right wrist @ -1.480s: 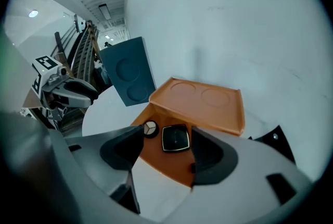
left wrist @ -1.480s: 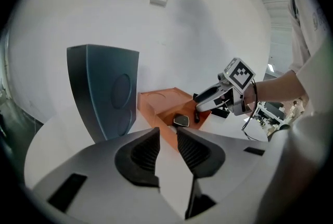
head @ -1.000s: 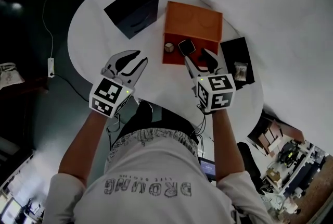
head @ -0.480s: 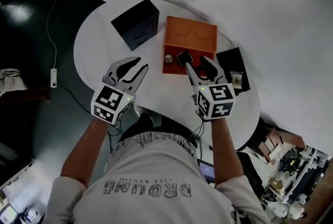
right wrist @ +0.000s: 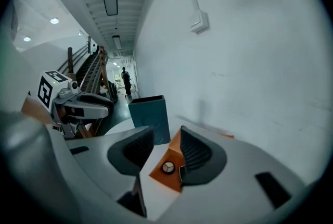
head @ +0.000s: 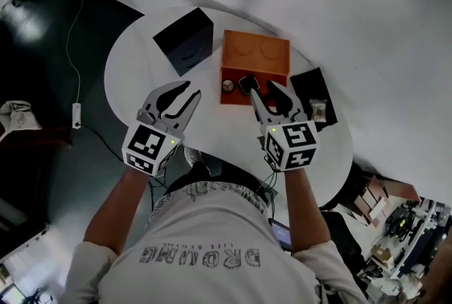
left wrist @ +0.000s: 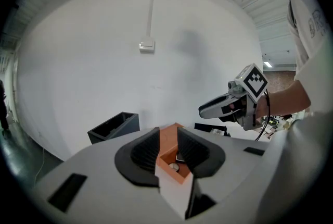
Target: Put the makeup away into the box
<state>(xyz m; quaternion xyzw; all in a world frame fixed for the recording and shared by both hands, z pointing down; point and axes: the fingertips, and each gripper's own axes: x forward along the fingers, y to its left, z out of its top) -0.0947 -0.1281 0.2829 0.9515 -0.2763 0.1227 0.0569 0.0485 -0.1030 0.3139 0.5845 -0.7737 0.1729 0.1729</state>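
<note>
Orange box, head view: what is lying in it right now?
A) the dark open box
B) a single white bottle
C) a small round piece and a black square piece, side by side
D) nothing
C: the head view shows the orange box holding a small round piece with a black square piece just right of it, while the dark open box stands apart on the table.

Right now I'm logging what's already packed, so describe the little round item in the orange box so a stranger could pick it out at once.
On the white round table, find the orange box in the middle, just right of the dark open box. Two items lie at its near end. The one you want is the small pale round pot on the left, beside the black square compact.
</note>
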